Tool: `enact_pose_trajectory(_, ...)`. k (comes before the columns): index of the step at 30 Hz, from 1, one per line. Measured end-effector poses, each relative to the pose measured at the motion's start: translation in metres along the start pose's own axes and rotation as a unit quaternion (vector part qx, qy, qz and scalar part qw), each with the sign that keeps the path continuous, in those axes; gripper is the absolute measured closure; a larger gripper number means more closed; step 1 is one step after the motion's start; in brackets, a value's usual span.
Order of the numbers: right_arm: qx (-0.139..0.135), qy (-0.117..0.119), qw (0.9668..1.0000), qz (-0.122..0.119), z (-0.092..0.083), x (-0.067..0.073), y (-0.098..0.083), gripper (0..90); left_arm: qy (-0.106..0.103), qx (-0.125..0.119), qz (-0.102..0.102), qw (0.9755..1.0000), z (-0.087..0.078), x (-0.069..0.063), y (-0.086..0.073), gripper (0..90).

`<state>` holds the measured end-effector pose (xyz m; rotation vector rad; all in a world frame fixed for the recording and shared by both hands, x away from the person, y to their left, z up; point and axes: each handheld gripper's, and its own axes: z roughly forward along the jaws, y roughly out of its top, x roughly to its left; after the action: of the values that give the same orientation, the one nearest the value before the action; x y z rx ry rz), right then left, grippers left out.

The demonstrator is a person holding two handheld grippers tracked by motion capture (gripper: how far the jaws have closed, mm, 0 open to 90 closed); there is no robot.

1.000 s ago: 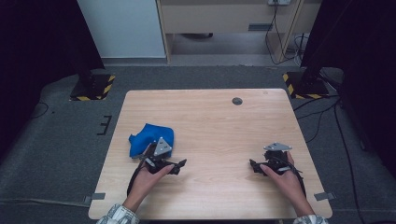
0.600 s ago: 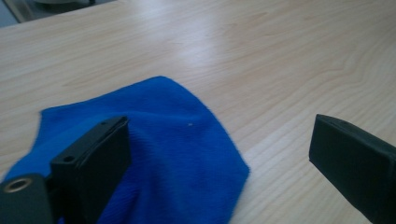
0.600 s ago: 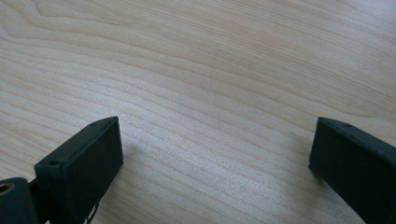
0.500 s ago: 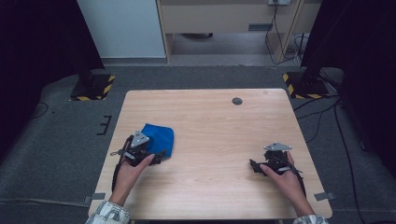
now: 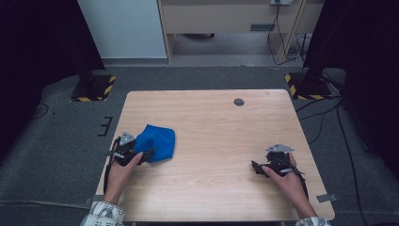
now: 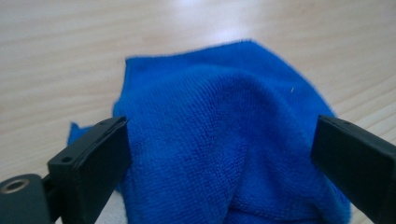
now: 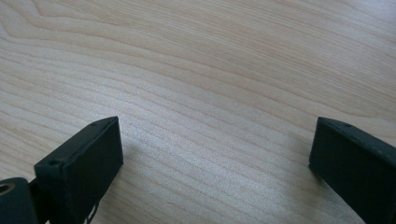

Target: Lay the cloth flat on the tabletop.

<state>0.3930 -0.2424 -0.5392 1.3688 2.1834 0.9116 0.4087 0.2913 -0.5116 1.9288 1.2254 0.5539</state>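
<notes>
At the table's left edge, my left gripper (image 6: 219, 154) gapes around the blue cloth (image 6: 224, 140), not yet pinched.

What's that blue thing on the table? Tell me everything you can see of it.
It is a blue cloth, soft and fuzzy like microfibre, lying loosely bunched with a raised hump on the left part of the wooden table. The left gripper has its jaws wide open on either side of the hump, not clamped.

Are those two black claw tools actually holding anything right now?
No. The left gripper has its jaws wide open around the bunched blue cloth, not pinching it. The right gripper is open over bare table.
</notes>
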Motion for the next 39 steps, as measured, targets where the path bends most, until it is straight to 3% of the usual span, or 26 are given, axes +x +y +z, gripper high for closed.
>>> enact_pose_trajectory(7, 0.0, -0.001, 1.0, 0.002, 0.0, 0.001, 0.0, 2.9, -0.002, 0.035, -0.005, 0.9994, 0.013, 0.0, -0.006, 2.1)
enact_pose_trajectory(12, 0.0, 0.0, 1.0, 0.004, 0.0, 0.001, 0.0, 2.9, 0.001, 0.035, -0.004, 0.9994, 0.02, 0.001, -0.013, 1.7)
enact_pose_trajectory(22, 0.001, 0.001, 1.0, 0.001, 0.0, 0.001, 0.0, 2.9, 0.012, 0.047, 0.006, 0.9988, 0.021, -0.002, -0.012, 4.8)
enact_pose_trajectory(30, 0.001, 0.002, 1.0, 0.002, 0.0, 0.001, 0.0, 2.6, 0.005, 0.06, 0.01, 0.9981, 0.015, -0.006, -0.008, 24.1)
enact_pose_trajectory(35, 0.001, 0.002, 1.0, 0.0, 0.0, 0.001, 0.0, 2.6, -0.012, 0.058, 0.019, 0.9981, 0.012, -0.006, -0.008, 43.9)
enact_pose_trajectory(36, 0.001, 0.002, 1.0, 0.0, 0.0, 0.001, 0.0, 2.7, -0.015, 0.058, 0.022, 0.998, 0.011, -0.007, -0.007, 52.5)
enact_pose_trajectory(39, 0.001, 0.002, 1.0, 0.001, 0.0, 0.001, 0.0, 2.6, -0.02, 0.06, 0.022, 0.9977, 0.009, -0.007, -0.006, 58.3)
